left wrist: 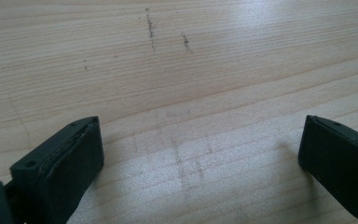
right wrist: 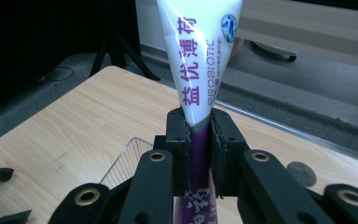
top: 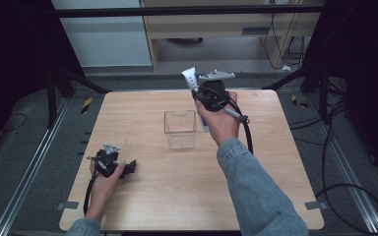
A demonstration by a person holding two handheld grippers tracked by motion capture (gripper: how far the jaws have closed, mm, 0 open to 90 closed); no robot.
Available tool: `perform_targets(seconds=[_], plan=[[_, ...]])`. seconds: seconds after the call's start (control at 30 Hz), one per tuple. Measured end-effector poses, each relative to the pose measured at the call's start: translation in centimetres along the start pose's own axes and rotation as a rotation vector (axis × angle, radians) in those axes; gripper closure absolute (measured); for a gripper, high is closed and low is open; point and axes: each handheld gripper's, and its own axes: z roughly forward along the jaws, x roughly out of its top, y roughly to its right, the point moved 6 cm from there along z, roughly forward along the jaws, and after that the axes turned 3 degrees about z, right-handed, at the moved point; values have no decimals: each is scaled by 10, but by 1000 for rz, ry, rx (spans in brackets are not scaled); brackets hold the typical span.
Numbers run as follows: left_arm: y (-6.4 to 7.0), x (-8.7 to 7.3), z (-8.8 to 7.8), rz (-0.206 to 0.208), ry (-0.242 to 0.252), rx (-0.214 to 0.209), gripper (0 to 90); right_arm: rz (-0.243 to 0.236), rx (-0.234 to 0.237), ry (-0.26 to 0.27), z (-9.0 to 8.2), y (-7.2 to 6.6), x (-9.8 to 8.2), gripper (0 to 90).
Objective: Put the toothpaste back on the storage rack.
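Observation:
A white and purple toothpaste tube (right wrist: pixel 196 70) with printed lettering stands upright between the jaws of my right gripper (right wrist: pixel 198 135), which is shut on it. From above, the tube (top: pixel 190 77) sticks up from the right gripper (top: pixel 197 93), held in the air just right of and behind a clear plastic box (top: pixel 180 129) in the middle of the table. My left gripper (top: pixel 132 166) rests low at the table's front left, jaws wide apart over bare wood (left wrist: pixel 196 154) with nothing between them.
The light wooden table (top: pixel 275 162) has a few dark scuff marks near the left gripper. The clear box's rim (right wrist: pixel 126 158) shows below the right gripper. Beyond the far edge are a dark floor, tripod legs and cables.

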Motion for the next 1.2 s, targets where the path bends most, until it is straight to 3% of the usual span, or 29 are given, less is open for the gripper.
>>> perform_targets(seconds=[0.5, 1.2], plan=[[0, 0, 0, 1, 2, 0, 0, 13, 30, 59, 28, -16, 4, 791], [0, 0, 0, 3, 0, -1, 0, 38, 52, 113, 50, -26, 2, 790]])
